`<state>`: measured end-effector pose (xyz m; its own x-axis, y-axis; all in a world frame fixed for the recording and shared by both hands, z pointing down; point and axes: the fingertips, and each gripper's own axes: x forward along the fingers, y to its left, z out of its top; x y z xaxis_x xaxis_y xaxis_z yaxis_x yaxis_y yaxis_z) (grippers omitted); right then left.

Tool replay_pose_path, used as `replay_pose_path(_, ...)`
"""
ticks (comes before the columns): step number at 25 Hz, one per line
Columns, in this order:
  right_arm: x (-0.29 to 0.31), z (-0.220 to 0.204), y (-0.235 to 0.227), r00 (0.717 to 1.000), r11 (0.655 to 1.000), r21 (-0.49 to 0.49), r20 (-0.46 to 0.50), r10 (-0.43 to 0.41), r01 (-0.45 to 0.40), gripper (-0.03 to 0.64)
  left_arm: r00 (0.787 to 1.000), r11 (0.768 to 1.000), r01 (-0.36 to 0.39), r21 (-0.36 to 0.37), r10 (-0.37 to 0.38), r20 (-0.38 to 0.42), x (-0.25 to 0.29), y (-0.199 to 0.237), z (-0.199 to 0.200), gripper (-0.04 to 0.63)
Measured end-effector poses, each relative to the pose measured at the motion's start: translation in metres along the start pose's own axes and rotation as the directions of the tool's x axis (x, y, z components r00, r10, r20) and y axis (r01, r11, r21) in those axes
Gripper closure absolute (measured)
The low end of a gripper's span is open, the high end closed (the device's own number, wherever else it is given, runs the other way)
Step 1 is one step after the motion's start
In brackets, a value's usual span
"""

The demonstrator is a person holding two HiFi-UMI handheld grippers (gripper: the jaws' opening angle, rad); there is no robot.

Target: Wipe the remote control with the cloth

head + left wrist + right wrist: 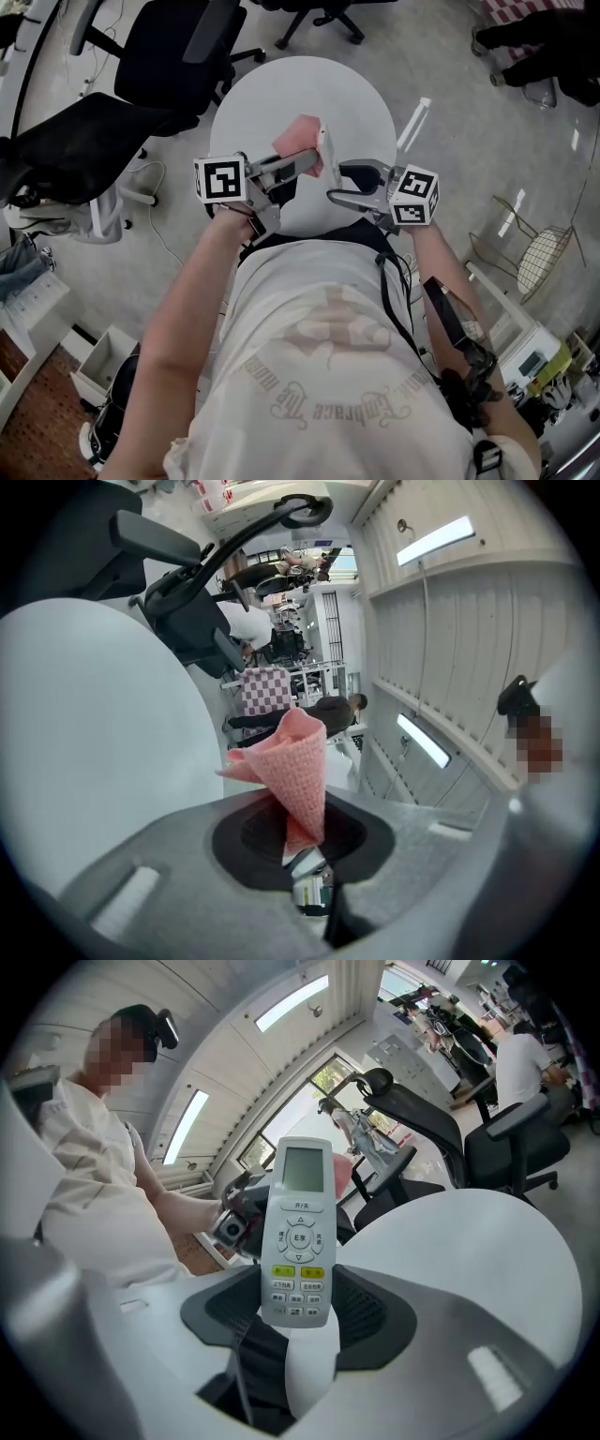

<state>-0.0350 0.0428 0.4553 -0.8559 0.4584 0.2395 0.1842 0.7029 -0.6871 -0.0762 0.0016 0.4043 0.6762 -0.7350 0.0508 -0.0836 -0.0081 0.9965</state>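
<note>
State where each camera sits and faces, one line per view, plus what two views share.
Head view: on the person's head, steeply down at the table; torso, forearms show.
Left gripper view: on the left gripper, along jaws clamping the pink cloth; the person shows at right.
Right gripper view: on the right gripper, along jaws holding the remote; torso, arm show.
Shared: all show the table.

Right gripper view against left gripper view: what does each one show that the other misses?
Only the right gripper view shows the remote control, buttons facing the camera, clamped between its jaws. Only the left gripper view shows the pink cloth up close, pinched in its jaws, and a checkered panel behind it. Both share the round white table and black office chairs.
</note>
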Motion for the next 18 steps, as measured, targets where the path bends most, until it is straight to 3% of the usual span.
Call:
replay_pose_path(6, 0.004, 0.024, -0.011, 0.997, 1.0, 0.01, 0.072, -0.02, 0.02, 0.373, 0.999, 0.994, -0.027, -0.102, 0.025, -0.026, 0.001, 0.018, -0.019, 0.557)
replay_pose_path(13, 0.011, 0.032, -0.023, 0.996, 0.999, 0.011, 0.083, -0.033, 0.032, 0.373, 0.997, 0.99, -0.066, -0.121, 0.06, -0.056, 0.0, 0.039, -0.036, 0.557)
replay_pose_path(15, 0.011, 0.031, -0.024, 0.996, 0.999, 0.013, 0.081, -0.039, 0.038, 0.373, 0.992, 0.991, -0.103, -0.084, 0.096, -0.08, -0.002, 0.049, -0.045, 0.557)
replay_pose_path(18, 0.013, 0.028, -0.029, 0.996, 0.999, 0.024, 0.071, -0.048, 0.047, 0.373, 0.971, 0.977, -0.214, 0.005, 0.213, -0.105, -0.013, 0.072, -0.054, 0.555)
